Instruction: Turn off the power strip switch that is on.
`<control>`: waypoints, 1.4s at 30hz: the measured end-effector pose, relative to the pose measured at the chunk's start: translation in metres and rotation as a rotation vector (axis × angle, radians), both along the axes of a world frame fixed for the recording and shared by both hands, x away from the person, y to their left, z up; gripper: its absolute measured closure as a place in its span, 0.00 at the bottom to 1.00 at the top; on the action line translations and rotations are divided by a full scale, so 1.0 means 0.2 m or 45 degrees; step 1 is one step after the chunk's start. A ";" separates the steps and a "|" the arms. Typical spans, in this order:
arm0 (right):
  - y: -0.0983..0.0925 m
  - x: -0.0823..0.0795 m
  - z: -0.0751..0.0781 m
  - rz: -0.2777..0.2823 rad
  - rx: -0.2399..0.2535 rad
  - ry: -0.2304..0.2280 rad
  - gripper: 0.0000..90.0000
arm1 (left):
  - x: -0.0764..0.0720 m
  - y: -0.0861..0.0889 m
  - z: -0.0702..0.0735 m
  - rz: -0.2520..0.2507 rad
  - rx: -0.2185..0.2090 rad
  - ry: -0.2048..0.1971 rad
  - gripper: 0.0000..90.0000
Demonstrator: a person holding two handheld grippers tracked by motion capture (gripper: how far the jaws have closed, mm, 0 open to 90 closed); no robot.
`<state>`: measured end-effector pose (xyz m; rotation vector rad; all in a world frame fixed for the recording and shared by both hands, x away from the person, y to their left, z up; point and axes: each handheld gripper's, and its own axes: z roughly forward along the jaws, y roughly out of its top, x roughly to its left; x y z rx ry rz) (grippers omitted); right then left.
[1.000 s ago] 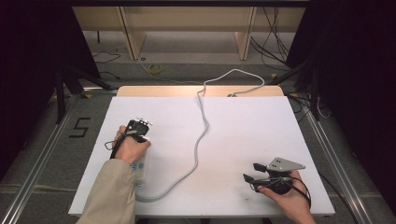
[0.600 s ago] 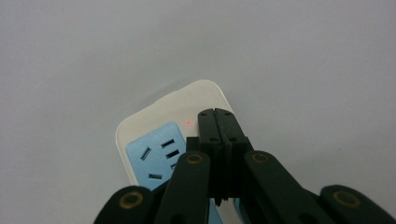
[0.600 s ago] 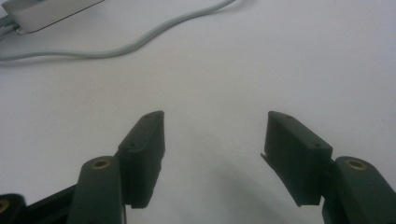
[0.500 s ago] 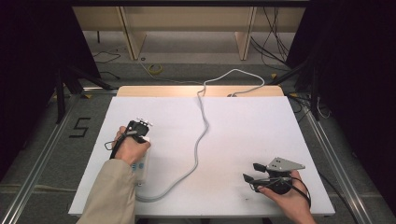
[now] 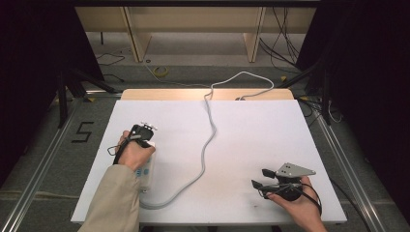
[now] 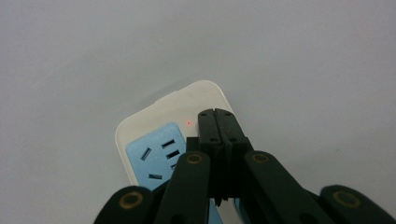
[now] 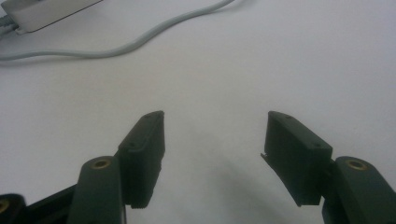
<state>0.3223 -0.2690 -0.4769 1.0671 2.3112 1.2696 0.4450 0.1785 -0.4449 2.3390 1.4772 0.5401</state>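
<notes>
A white power strip [image 5: 148, 170] with blue socket faces [image 6: 156, 156] lies on the white table [image 5: 270, 130] at the near left, partly under a hand. My left gripper [image 6: 217, 115] is shut with nothing between its jaws; its tips sit over the strip's far end, beside a small lit red light [image 6: 188, 123]. Whether they touch the strip I cannot tell. In the high view the left gripper [image 5: 143, 131] points away from the person. My right gripper [image 5: 261, 178] rests at the near right, pointing left, jaws open and empty [image 7: 215, 135].
The strip's grey cable [image 5: 208, 140] loops from the near edge up the table's middle and off the far edge; it also crosses the right gripper view [image 7: 140, 44], with the strip's end [image 7: 42, 11] beyond. Shelving legs and loose wires lie on the floor past the table.
</notes>
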 end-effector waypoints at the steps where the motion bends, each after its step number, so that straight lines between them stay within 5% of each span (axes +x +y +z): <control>1: 0.00 0.00 0.00 0.000 0.000 0.001 0.43 | 0.00 0.00 0.00 0.001 -0.002 0.000 1.00; 27: 0.00 0.00 0.00 -0.002 0.002 -0.001 0.43 | -0.01 0.03 0.02 -0.019 -0.014 -0.021 1.00; 42: 0.00 0.00 0.00 -0.004 0.002 -0.001 0.43 | -0.05 0.04 0.06 -0.052 -0.055 -0.095 1.00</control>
